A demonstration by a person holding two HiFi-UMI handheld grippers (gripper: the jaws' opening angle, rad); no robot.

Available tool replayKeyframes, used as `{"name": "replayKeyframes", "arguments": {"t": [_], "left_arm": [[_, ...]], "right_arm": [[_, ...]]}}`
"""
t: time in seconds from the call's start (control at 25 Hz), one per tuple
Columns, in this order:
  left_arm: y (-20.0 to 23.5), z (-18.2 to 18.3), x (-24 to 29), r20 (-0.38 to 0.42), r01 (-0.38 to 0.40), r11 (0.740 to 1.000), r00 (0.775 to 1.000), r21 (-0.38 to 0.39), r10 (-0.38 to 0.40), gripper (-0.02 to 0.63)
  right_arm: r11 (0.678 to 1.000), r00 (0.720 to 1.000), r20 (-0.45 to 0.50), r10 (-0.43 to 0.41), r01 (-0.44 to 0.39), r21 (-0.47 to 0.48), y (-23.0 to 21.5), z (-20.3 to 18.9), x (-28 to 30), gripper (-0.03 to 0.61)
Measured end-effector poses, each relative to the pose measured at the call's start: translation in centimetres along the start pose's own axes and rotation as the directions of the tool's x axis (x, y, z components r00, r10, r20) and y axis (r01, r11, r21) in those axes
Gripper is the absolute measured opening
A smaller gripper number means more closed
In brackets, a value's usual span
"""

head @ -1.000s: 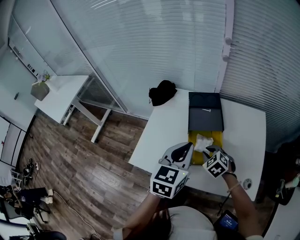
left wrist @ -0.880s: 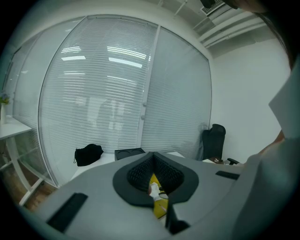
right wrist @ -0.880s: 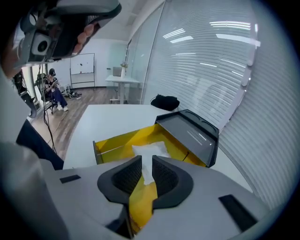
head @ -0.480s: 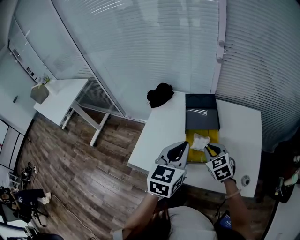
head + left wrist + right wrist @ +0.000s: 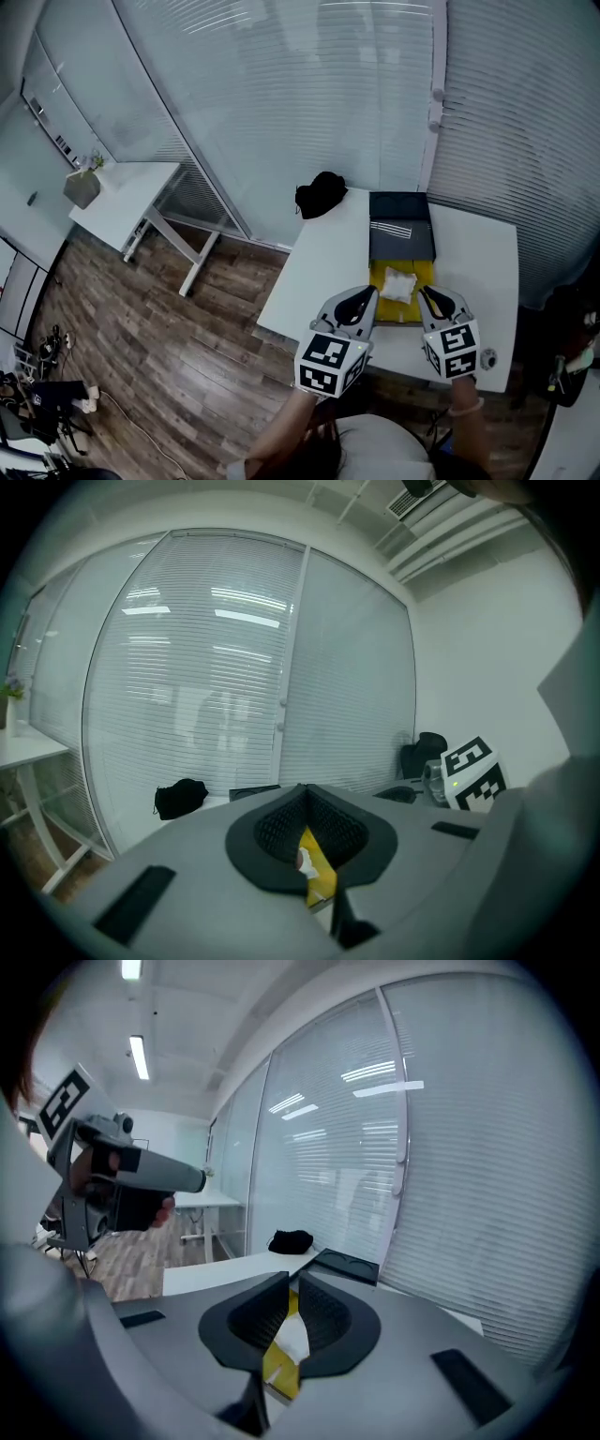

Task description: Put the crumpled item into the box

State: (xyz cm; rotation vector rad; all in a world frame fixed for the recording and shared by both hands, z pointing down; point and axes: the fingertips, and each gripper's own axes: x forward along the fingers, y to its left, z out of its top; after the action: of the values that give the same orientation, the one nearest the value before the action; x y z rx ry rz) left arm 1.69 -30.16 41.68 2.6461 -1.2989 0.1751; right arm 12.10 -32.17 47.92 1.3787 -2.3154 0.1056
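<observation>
I see the white crumpled item (image 5: 397, 284) lying loose inside the shallow yellow box (image 5: 380, 298), toward its far end; the box sits open on the white table (image 5: 319, 272) by the near edge, its black lid (image 5: 401, 240) lying flat just behind it

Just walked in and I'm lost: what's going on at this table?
A person holds a grasping tool in each hand over a white table. A white crumpled wad lies inside the yellow box, whose black lid lies open behind it. Both tools hover at the box's near end, empty: the left tool has its jaws together, the right tool slightly apart. The wad looks delivered.
</observation>
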Motion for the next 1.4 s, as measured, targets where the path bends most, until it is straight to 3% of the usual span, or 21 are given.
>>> {"name": "replayKeyframes", "arguments": {"t": [0.36,0.84,1.4], "left_arm": [[-1.2,0.8,-2.0,0.025,-0.006,1.0,1.0,0.013,0.006,0.015],[-3.8,1.5,-4.4,0.052,-0.001,1.0,0.999,0.029,-0.001,0.015],[-6.6,1.7,-8.4,0.075,-0.019,0.999,0.997,0.043,0.015,0.015]], "right_arm": [[1.0,0.993,0.119,-0.015,0.013,0.019,1.4,3.7,-5.1,0.041],[0.996,0.969,0.239,-0.063,0.045,0.08,2.5,5.9,-11.1,0.026],[0.995,0.951,0.294,-0.094,0.076,0.07,4.5,6.2,-16.2,0.026]]}}
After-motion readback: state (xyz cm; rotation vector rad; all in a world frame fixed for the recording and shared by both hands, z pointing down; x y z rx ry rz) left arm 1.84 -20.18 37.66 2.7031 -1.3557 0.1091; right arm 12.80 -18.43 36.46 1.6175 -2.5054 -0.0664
